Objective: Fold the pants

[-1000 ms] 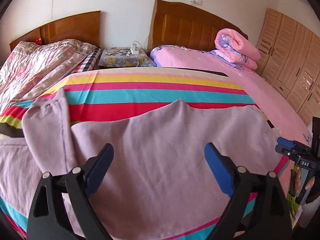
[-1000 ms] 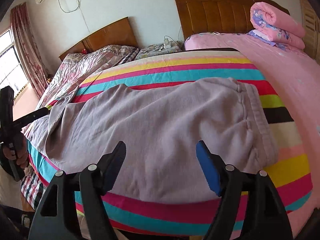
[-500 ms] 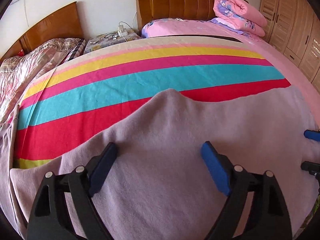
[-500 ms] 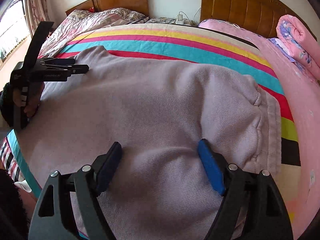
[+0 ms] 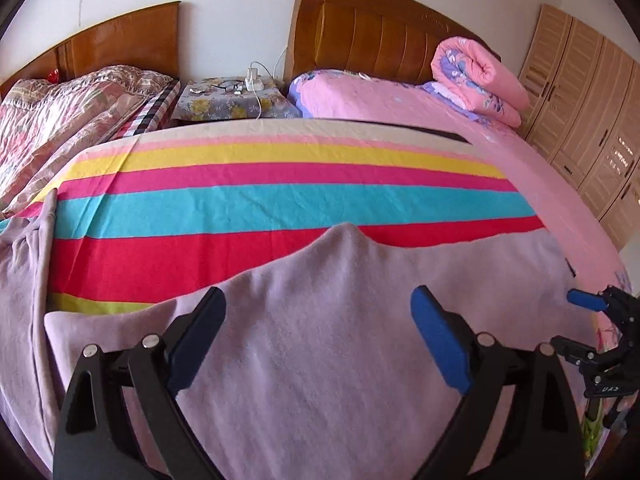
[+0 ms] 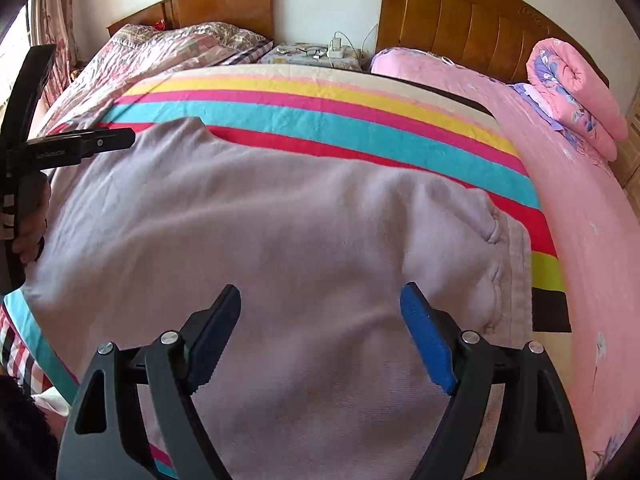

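Lilac pants point(image 5: 320, 272) lie spread across a striped blanket point(image 5: 280, 200) on the bed. My left gripper point(image 5: 318, 320) hovers over the middle of the pants, its jaws opening, with only flat fabric below them. In the right wrist view the pants point(image 6: 280, 220) end in a gathered waistband point(image 6: 518, 264) at the right. My right gripper point(image 6: 320, 320) hangs above the cloth just left of that waistband, jaws opening and gripping nothing. Its blue pad point(image 5: 585, 301) shows at the right edge of the left wrist view. One of the left gripper's fingers point(image 6: 100, 142) reaches in from the left.
A rolled pink quilt point(image 5: 480, 76) lies by the wooden headboard point(image 5: 384, 36). A nightstand point(image 5: 236, 98) with cables separates this bed from a second bed point(image 5: 72, 112). Wardrobe doors point(image 5: 592, 120) stand at the right. A hand point(image 6: 30, 236) holds the left gripper.
Both grippers have moved in lower over the pants and their jaws stand a little wider. The right gripper has rolled and now faces the waistband end.
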A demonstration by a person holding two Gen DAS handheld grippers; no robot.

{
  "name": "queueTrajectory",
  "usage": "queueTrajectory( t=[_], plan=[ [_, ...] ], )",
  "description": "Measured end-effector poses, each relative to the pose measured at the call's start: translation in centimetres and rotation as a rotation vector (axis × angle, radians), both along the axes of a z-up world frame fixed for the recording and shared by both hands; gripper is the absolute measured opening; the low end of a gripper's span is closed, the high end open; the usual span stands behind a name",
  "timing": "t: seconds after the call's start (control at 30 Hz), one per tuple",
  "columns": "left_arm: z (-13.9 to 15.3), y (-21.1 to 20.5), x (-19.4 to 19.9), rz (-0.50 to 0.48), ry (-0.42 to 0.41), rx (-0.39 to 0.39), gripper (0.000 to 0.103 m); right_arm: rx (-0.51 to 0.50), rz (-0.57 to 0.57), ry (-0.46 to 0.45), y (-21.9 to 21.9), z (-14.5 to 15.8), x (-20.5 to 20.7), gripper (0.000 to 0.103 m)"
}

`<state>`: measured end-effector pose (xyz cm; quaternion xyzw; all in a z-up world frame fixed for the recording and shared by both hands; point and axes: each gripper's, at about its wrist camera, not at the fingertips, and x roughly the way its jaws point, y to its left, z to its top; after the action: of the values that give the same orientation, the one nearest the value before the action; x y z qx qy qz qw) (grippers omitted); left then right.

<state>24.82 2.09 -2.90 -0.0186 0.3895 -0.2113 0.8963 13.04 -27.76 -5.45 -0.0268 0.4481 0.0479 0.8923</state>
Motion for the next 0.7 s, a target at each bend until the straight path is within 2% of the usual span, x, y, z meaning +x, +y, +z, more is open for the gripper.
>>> queueTrajectory(
  t=[0.07, 0.17, 0.3, 0.37, 0.43, 0.5, 0.6, 0.7],
  plan=[
    [2.5, 4.9, -1.9, 0.061, -0.075, -0.055, 0.102, 0.064, 0.047, -0.06, 2.3, 1.9, 0.1, 0.079],
    [3.8, 14.2, -4.4, 0.251, -0.13, -0.062, 0.102, 0.144, 0.242, -0.094, 8.4, 3.7, 1.4, 0.08],
    [1.9, 28.2, -8.4, 0.626, -0.092, -0.027, 0.101, 0.114, 0.566, -0.117, 20.8, 5.3, 4.9, 0.08],
    [0.6, 34.9, -10.9, 0.801, -0.047, -0.051, 0.099, 0.12, 0.752, -0.14, 27.8, 6.0, 6.9, 0.08],
    [-0.5, 40.1, -12.7, 0.924, -0.007, -0.072, 0.092, 0.151, 0.901, -0.11, 35.2, 6.3, 9.3, 0.079],
    [-1.6, 44.0, -13.7, 1.001, 0.032, -0.06, 0.084, 0.178, 1.007, -0.055, 43.0, 6.2, 11.7, 0.069],
    [-2.8, 48.1, -14.5, 1.076, 0.06, -0.067, 0.078, 0.213, 1.105, 0.015, 53.9, 5.5, 14.4, 0.064],
    [-4.0, 49.8, -14.1, 1.07, 0.097, -0.061, 0.072, 0.214, 1.156, 0.059, 62.2, 3.8, 15.6, 0.057]
  ],
)
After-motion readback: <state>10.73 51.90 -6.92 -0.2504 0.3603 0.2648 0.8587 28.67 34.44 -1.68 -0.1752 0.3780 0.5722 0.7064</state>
